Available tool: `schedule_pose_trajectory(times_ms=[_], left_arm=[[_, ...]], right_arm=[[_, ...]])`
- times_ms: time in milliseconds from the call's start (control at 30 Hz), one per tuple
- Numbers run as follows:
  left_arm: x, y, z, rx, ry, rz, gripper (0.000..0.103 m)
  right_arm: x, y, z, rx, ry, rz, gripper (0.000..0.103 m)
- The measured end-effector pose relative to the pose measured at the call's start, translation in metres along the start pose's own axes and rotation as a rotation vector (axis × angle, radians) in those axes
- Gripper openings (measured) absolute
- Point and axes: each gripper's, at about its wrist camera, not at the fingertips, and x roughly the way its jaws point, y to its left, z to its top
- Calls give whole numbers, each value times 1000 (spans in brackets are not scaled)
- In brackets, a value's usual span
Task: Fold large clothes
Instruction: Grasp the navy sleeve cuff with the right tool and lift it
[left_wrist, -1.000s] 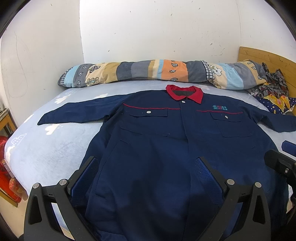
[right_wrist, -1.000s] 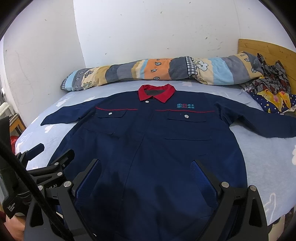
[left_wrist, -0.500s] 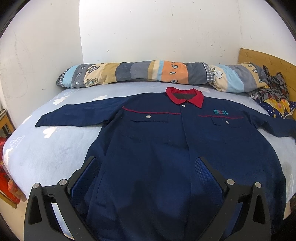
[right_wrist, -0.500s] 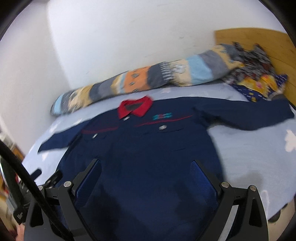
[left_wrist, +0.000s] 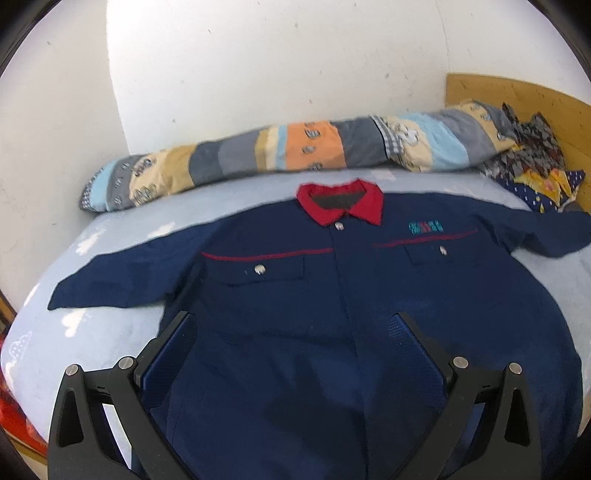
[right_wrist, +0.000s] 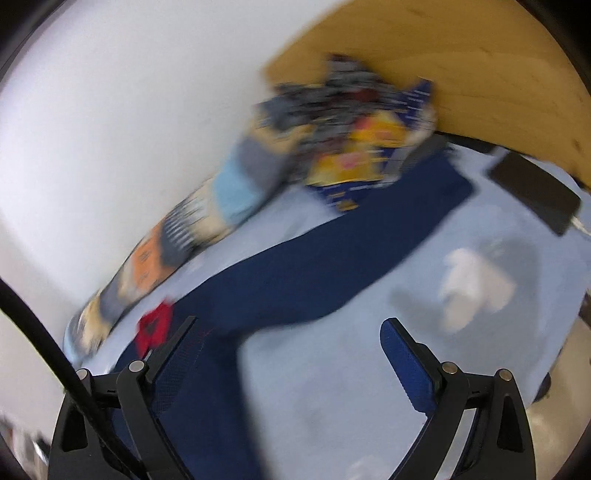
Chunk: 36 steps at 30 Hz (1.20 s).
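Jacket (left_wrist: 332, 314) lies flat on the bed (left_wrist: 103, 332), ahead of both jaws, all wide and empty. I'd have the right gripper (right_wrist: 291, 339) pinch the sleeve (right_wrist: 332, 266) near its cuff, fold inward.

Left gripper (left_wrist: 293, 332) held level, its two fingers spread wide apart, gripping nothing. Right gripper (right_wrist: 290, 338) tilted, fingers likewise spread, empty.

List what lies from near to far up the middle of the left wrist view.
Left gripper with open fingers → navy jacket spread flat on the bed → its red collar → strip of light blue sheet → long patchwork bolster → white wall.
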Motion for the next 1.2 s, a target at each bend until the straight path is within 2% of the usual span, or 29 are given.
schedule_pose_trajectory(times_ms=[100,167,300,367,433,567,667,800,867,900,1200], left_arm=[[8,-2,-2,19,20,6,103],[12,-2,-1,13,40,-3,103],[21,-2,0,-1,64,-14,103],[25,-2,0,1,79,-11,103],[30,-2,-1,2,94,-10,103],[39,-5,-3,18,125,-6,103],[44,-7,-5,25,140,-4,103],[48,-11,-6,41,146,-1,103],[49,-12,-6,44,151,-1,103],[49,-13,-7,44,152,-1,103],[44,-14,-7,48,139,-4,103]], right_arm=[[26,-60,36,139,26,-31,89],[43,-93,54,203,32,-54,88],[67,-130,76,275,16,-91,83],[80,-142,82,318,10,-76,70],[94,-154,91,351,6,-74,53],[111,-159,100,340,-2,-113,48],[122,-171,107,378,-15,-144,39],[140,-181,120,403,-41,-117,37],[146,-177,126,366,-36,-104,16],[149,-173,128,342,-18,-110,9],[96,-127,158,173,-191,-189,9]])
